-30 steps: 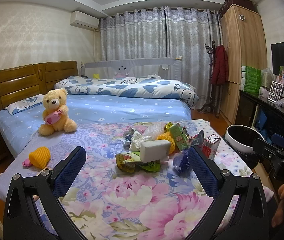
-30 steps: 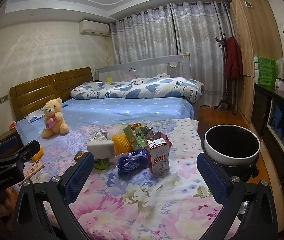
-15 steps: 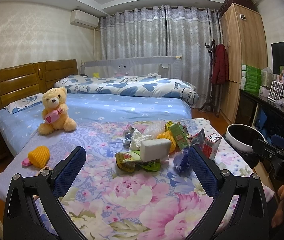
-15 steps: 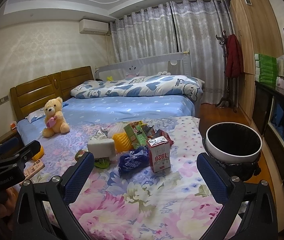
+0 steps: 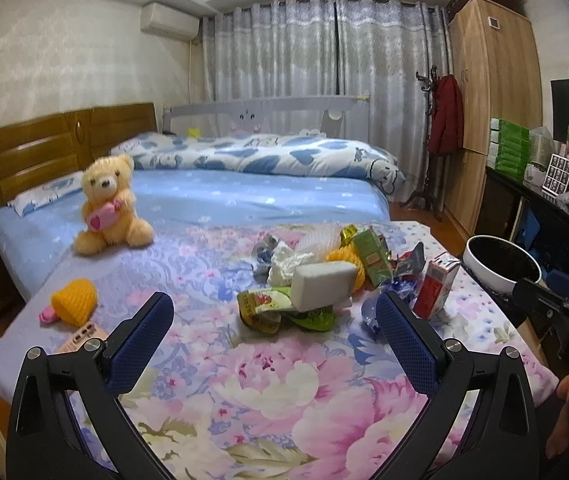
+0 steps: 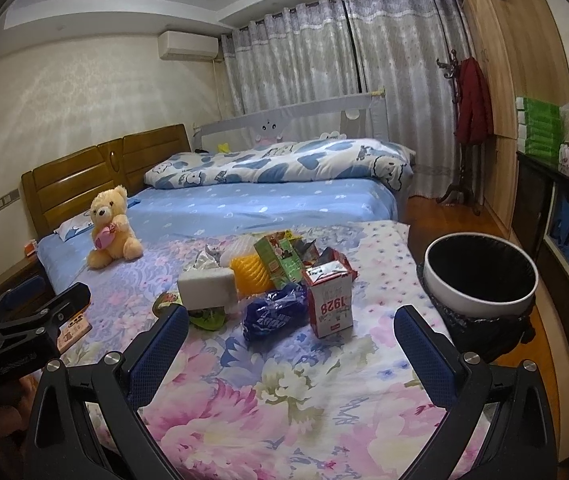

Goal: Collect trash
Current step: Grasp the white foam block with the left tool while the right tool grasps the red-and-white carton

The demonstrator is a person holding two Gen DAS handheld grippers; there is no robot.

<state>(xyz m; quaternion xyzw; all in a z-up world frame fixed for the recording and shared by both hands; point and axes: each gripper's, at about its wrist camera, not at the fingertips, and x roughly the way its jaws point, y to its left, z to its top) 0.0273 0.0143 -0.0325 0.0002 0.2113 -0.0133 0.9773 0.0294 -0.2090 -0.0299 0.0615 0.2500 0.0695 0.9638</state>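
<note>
A pile of trash lies on the floral bedspread (image 5: 284, 380): a white foam block (image 5: 321, 285), a green carton (image 5: 372, 254), a red-and-white "1928" carton (image 6: 329, 305), a blue plastic bag (image 6: 274, 316), green wrappers (image 5: 280, 310) and crumpled tissue (image 5: 284, 258). A white bin with a black liner (image 6: 480, 276) stands beside the bed on the right. My left gripper (image 5: 274, 326) is open and empty, short of the pile. My right gripper (image 6: 290, 344) is open and empty, just before the blue bag and carton.
A yellow teddy bear (image 5: 110, 204) sits on the blue sheet at left. A yellow foam net (image 5: 75, 300) and a pink box (image 5: 80, 336) lie near the left bed edge. A dark cabinet (image 6: 564, 240) and wooden wardrobe (image 6: 512, 80) line the right wall.
Both grippers have edged slightly forward toward the trash pile, and the right one has tilted a little. Both stay open and empty.
</note>
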